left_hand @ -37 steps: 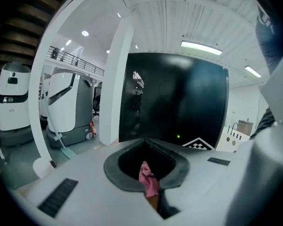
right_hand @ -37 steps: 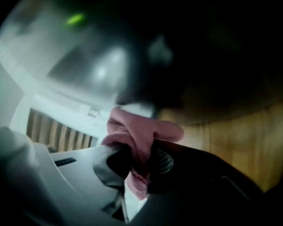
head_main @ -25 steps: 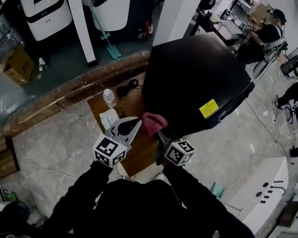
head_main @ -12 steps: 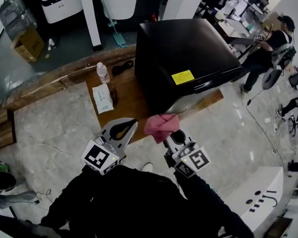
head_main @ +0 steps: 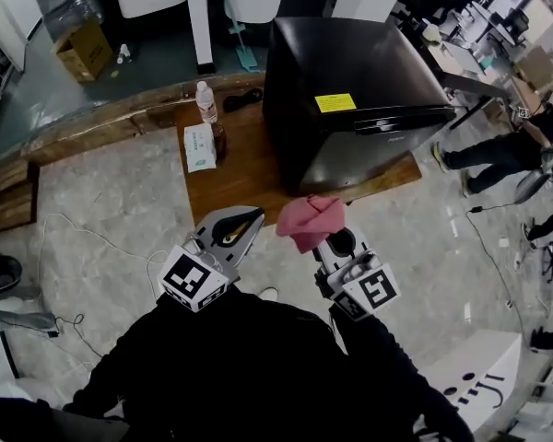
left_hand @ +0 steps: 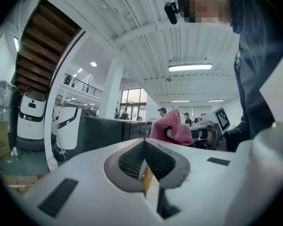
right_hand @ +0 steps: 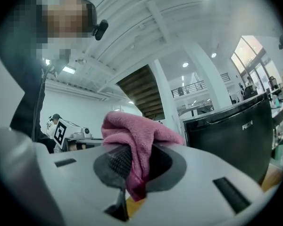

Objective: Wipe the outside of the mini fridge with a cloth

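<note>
Cloth, pink and bunched, is pinched tight in the jaws of the right gripper, while the left gripper beside it has its jaws closed on nothing. A second ago the cloth was against the front of the mini fridge. Now it hangs clear of the fridge, short of the wooden platform, so that wiping pass looks finished or paused.

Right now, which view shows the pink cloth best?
Right gripper view: the pink cloth fills the centre, clamped in the right gripper. Head view shows it bunched from above; left gripper view, small and distant.
</note>
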{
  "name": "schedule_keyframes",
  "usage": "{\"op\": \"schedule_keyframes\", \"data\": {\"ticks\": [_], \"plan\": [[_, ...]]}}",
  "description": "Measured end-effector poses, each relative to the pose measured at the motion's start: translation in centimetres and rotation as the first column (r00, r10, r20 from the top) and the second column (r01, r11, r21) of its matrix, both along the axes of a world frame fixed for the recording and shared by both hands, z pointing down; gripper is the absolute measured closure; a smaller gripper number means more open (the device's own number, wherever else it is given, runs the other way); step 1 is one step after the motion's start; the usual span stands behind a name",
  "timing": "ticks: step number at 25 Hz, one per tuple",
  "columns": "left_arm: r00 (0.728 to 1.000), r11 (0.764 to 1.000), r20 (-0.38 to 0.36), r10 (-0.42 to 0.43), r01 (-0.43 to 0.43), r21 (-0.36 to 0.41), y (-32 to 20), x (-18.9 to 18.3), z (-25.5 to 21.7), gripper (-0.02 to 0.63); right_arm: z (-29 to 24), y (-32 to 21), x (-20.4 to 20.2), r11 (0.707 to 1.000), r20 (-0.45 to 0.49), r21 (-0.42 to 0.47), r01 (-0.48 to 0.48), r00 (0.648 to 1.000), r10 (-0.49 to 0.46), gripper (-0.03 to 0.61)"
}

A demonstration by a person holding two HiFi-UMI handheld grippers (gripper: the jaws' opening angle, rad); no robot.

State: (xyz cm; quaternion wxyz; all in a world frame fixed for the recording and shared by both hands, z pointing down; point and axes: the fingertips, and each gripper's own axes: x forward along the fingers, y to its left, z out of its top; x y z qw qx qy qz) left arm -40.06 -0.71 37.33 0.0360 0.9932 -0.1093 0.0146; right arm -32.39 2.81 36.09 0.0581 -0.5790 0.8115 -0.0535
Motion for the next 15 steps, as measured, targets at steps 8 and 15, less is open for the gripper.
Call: {"op": "schedule_keyframes", "data": {"ticks": [8,15], "plan": [[1.0,1.0,0.013,-0.028,0.028,-0.002,2.9,-1.5,-0.6,0.609,-0.9,2.5,-1.0,1.0,0.004,0.002,0.031,1.0,-0.031,0.526],[0.999,0.999,0.013,-0.033,0.033,0.01,3.3,-2.9,-1.3,0.608,-1.4,3.2,-2.8,0.999,-0.008,0.012,0.044,0.999,-0.044,0.526]]}}
